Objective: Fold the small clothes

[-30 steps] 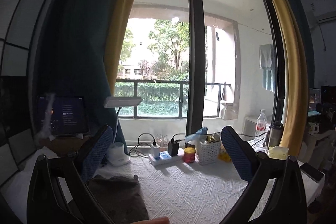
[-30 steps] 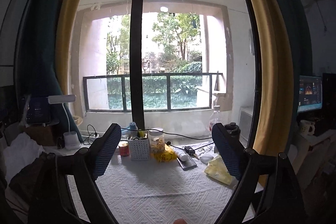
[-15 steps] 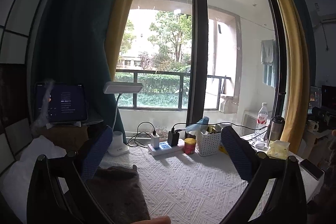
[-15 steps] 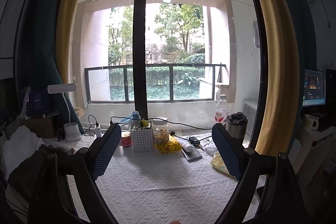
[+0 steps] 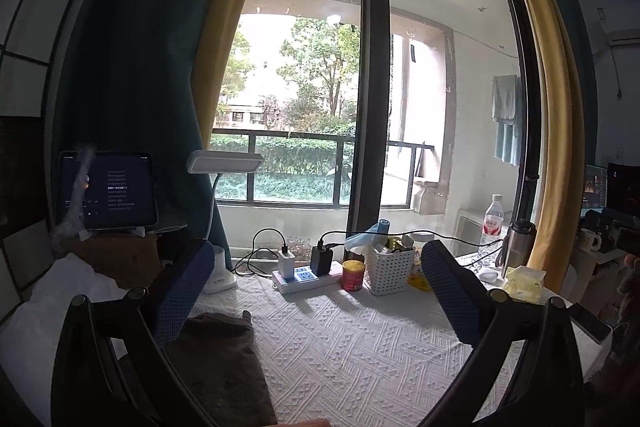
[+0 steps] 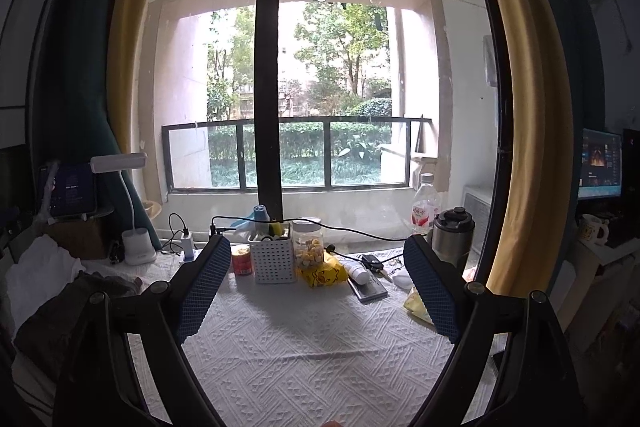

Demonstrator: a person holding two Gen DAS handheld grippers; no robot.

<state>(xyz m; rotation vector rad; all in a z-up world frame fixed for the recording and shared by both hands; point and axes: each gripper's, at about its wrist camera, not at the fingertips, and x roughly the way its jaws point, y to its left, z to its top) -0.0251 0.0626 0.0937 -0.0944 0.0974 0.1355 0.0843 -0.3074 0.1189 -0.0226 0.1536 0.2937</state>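
A dark brown-grey garment (image 5: 224, 363) lies bunched at the left end of the white textured tablecloth (image 5: 352, 343). In the right wrist view the same garment (image 6: 64, 311) sits far left. My left gripper (image 5: 316, 291) hovers above the table, open, its left finger just above the garment's near edge with nothing held. My right gripper (image 6: 316, 287) is also open and empty, over the bare middle of the cloth (image 6: 316, 359), well right of the garment.
Along the table's back edge stand a white lamp base (image 5: 220, 273), a power strip (image 5: 304, 277), a red tin (image 5: 353, 275), a white basket (image 6: 274, 261), a snack jar (image 6: 307, 247), bottles (image 6: 426, 211) and a steel flask (image 6: 452, 239). A tablet (image 5: 108, 189) stands at left; window behind.
Both views have tilted slightly downward and nearer the table, so more of the cloth shows. The garment has not moved and both grippers stay open.
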